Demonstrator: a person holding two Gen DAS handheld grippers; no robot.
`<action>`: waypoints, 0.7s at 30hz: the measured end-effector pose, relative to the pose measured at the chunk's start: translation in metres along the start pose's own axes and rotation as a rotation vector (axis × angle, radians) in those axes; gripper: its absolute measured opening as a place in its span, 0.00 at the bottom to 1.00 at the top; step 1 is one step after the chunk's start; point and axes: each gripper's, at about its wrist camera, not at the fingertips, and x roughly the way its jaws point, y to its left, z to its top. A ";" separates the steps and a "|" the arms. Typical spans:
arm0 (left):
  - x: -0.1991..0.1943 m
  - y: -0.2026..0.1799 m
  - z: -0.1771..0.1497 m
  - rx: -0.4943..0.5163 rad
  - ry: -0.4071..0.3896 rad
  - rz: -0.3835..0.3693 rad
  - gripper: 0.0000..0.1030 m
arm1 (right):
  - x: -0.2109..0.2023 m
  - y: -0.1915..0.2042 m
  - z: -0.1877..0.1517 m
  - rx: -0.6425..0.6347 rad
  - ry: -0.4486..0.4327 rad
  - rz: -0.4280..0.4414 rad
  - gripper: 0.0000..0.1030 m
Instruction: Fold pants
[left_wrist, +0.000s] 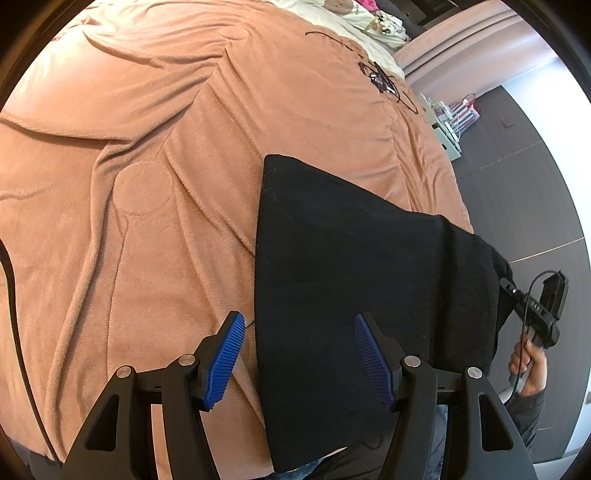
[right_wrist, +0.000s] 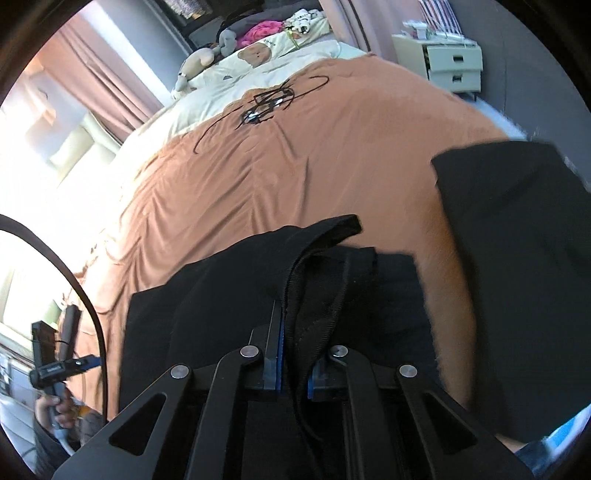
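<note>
Black pants (left_wrist: 351, 266) lie on an orange blanket (left_wrist: 147, 147) that covers a bed. My left gripper (left_wrist: 299, 356) hovers open over the pants' near left edge, with its blue pads (left_wrist: 225, 358) wide apart and pressing on nothing. The pants' right end is raised off the bed toward my right gripper (left_wrist: 535, 310), which a hand (left_wrist: 528, 365) holds. In the right wrist view my right gripper (right_wrist: 293, 354) is shut on a thick seamed edge of the black pants (right_wrist: 295, 280). A further part of the pants (right_wrist: 517, 240) hangs blurred at the right.
A tangle of black cable (right_wrist: 266, 105) lies on the blanket near the bed's head. Beyond it are cream pillows and soft toys (right_wrist: 258, 51). A white drawer unit (right_wrist: 454, 62) stands beside the bed. Dark floor (left_wrist: 517, 177) runs along the bed's right side.
</note>
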 end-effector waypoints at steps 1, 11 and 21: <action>0.000 0.000 0.001 0.000 0.000 0.003 0.62 | -0.001 0.000 0.004 -0.016 0.001 -0.018 0.05; 0.012 0.007 -0.001 -0.019 0.019 0.030 0.62 | 0.016 0.012 0.008 -0.037 0.051 -0.143 0.35; 0.016 0.001 -0.010 -0.011 0.033 0.021 0.62 | -0.037 -0.002 -0.048 0.122 -0.041 -0.019 0.50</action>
